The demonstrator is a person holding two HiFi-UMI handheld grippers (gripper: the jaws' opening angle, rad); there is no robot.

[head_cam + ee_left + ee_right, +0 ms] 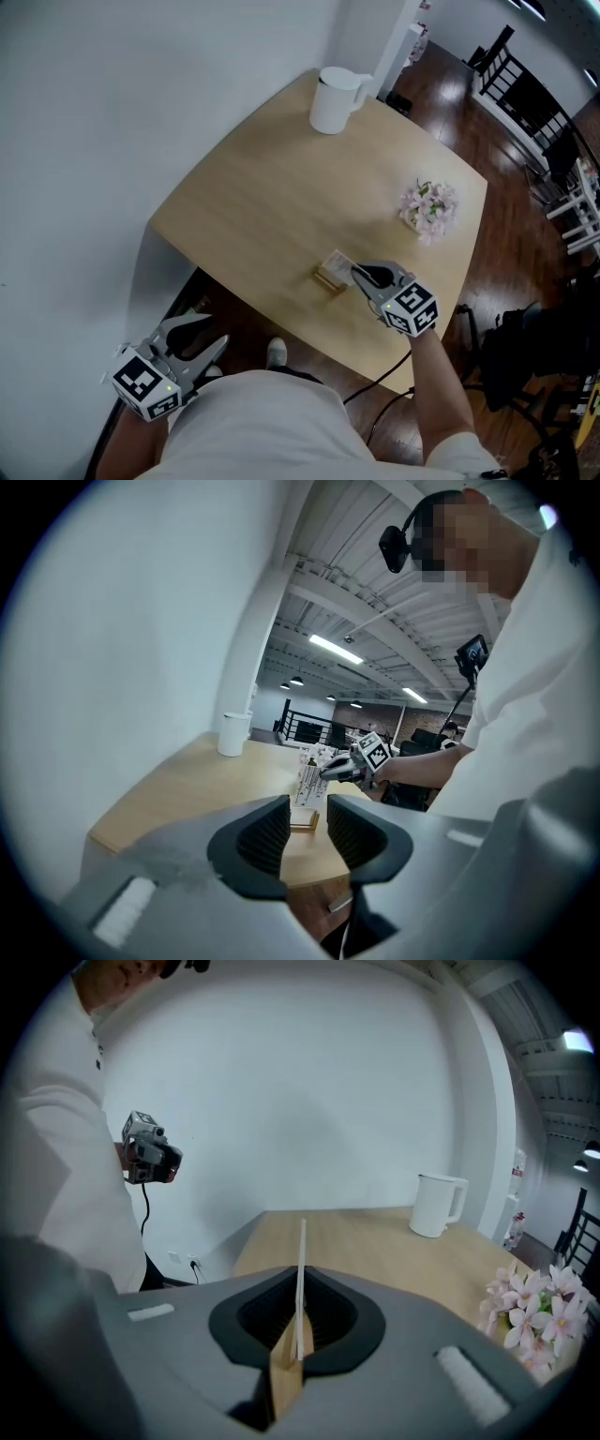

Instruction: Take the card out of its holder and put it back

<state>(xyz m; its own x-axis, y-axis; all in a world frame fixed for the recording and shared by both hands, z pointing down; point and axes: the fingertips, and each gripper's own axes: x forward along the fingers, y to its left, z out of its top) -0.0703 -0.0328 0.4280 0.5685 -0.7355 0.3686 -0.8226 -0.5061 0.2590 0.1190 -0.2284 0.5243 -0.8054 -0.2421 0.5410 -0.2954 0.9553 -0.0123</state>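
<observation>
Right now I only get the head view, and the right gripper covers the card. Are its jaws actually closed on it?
Observer: Yes. The right gripper view shows the right gripper shut on the white card, which stands edge-on between the jaws.
Operator: Is the card out of its holder?
Observer: Not that I can see. In the left gripper view its bottom edge meets the wooden holder.
Operator: And the left gripper, is it carrying anything?
Observer: No. Its own view shows the left gripper with jaws apart and nothing between them.
</observation>
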